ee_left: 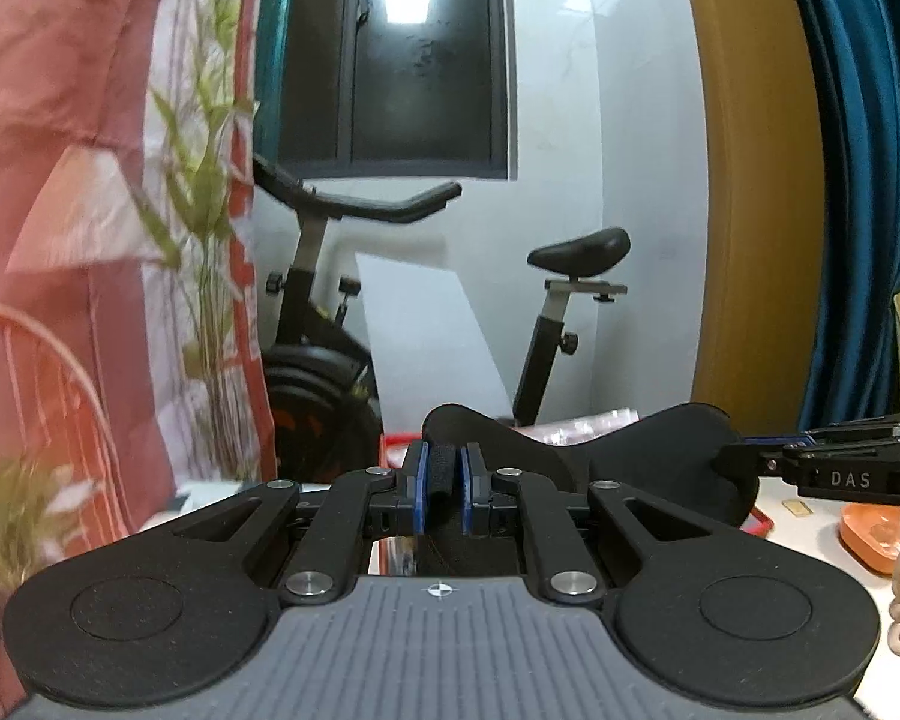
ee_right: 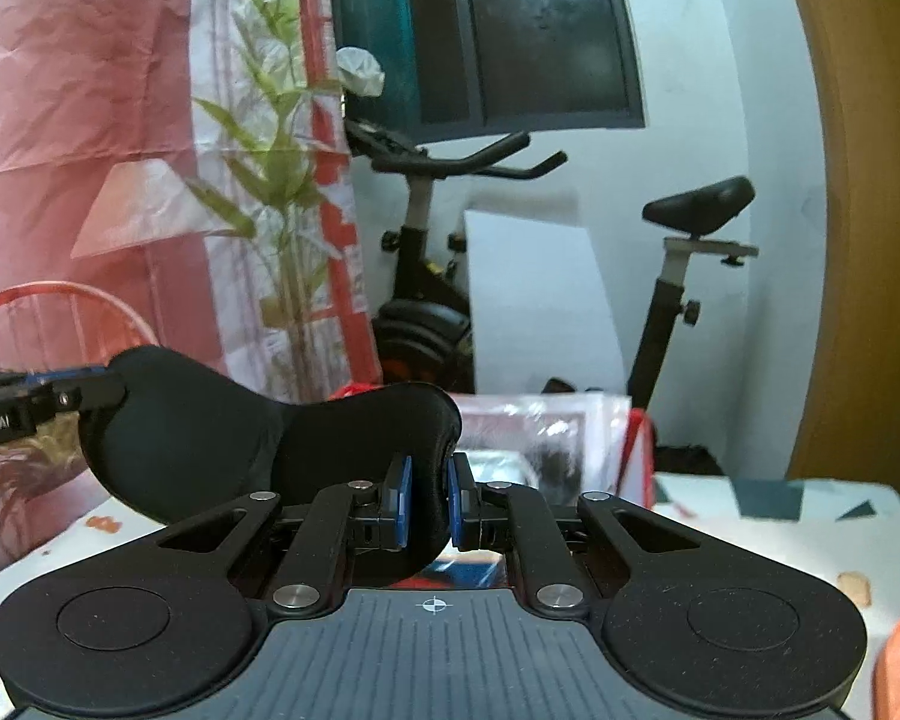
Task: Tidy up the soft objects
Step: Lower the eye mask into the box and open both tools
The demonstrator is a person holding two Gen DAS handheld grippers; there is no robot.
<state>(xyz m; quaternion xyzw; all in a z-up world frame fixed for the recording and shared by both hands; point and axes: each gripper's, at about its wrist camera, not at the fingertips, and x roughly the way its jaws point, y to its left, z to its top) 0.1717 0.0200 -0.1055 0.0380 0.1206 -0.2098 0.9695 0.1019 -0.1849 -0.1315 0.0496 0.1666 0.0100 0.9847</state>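
A black padded sleep mask (ee_left: 660,450) hangs stretched between both grippers above the white table (ee_left: 810,522). My left gripper (ee_left: 444,480) is shut on one end of it, with a black edge pinched between the blue pads. My right gripper (ee_left: 744,450) comes in from the right and is shut on the other end. In the right wrist view the mask (ee_right: 210,426) spreads to the left. My right gripper (ee_right: 429,498) clamps its near lobe, and the left gripper (ee_right: 102,387) grips the far lobe.
An exercise bike (ee_left: 330,300) stands behind the table by the white wall. A leafy plant (ee_right: 282,192) and a pink hanging cloth (ee_left: 42,180) are at the left. An orange tray (ee_left: 870,534) lies at the right, and clear plastic packets (ee_right: 540,432) lie at the back.
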